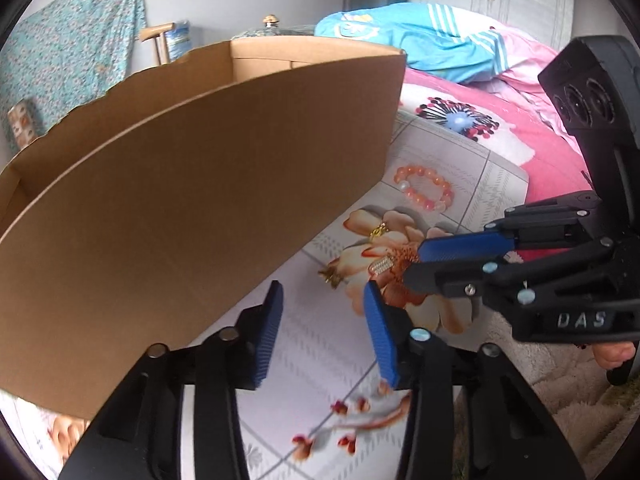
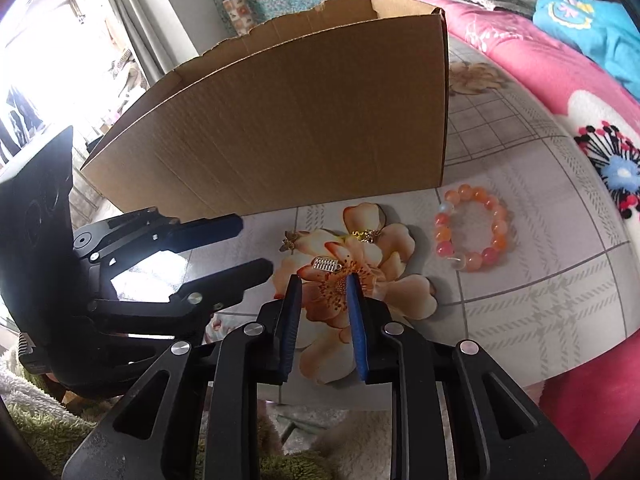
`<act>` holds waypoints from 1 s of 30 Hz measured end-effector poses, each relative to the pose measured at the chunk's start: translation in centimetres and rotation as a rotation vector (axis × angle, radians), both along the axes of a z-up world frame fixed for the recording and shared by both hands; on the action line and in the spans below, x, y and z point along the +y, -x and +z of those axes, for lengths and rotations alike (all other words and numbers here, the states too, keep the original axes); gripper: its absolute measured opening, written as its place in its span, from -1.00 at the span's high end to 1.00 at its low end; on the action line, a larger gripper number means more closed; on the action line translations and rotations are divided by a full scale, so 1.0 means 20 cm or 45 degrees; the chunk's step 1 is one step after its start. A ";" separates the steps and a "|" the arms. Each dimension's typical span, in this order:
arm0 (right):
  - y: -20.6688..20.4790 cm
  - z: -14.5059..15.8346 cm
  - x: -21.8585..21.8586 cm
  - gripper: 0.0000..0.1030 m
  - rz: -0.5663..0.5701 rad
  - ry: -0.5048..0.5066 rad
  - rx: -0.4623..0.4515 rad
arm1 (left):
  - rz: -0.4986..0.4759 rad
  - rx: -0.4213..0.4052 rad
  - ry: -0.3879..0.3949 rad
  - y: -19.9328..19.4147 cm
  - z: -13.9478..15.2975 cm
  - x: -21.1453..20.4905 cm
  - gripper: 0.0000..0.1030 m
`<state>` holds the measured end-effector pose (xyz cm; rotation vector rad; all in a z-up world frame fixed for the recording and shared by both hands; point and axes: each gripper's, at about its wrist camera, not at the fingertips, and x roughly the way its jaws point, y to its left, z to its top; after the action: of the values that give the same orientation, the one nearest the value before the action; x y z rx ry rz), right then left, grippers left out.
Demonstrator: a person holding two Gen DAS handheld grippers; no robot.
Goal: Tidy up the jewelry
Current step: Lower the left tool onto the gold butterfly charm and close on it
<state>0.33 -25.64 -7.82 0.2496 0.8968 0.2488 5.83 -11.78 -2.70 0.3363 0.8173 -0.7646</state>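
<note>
An orange bead bracelet [image 2: 474,227] lies on the flowered tabletop, right of a brown cardboard box [image 2: 288,128]; it also shows in the left wrist view [image 1: 424,188]. A silver rectangular piece [image 2: 327,265] lies just beyond my right gripper [image 2: 322,280], which is open and empty above it. A gold piece [image 2: 366,235] and a small gold charm [image 2: 289,242] lie nearby. In the left wrist view, my left gripper [image 1: 322,300] is open and empty beside the box [image 1: 192,200], and the right gripper [image 1: 414,264] points at the silver piece [image 1: 380,266].
A pink bedspread [image 2: 540,72] with a blue garment [image 2: 592,28] lies behind and right of the table. A shaggy rug [image 2: 40,420] is below the table's front edge. The left gripper [image 2: 256,244] appears at the left of the right wrist view.
</note>
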 end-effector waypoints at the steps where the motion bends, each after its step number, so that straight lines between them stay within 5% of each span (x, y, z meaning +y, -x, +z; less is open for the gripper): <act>1: -0.01 -0.01 -0.01 0.60 -0.001 -0.001 -0.001 | -0.006 0.002 -0.001 0.00 0.00 -0.01 0.33; 20: 0.07 -0.04 -0.10 0.60 -0.030 -0.081 -0.014 | -0.081 -0.034 -0.063 -0.05 -0.03 -0.11 0.74; 30: 0.08 -0.02 -0.12 0.60 -0.034 -0.075 -0.023 | -0.089 -0.050 -0.061 -0.03 -0.03 -0.11 0.77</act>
<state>-1.31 -28.02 -8.22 0.3130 0.8683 0.2528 6.50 -14.02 -3.39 0.4234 0.7909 -0.8025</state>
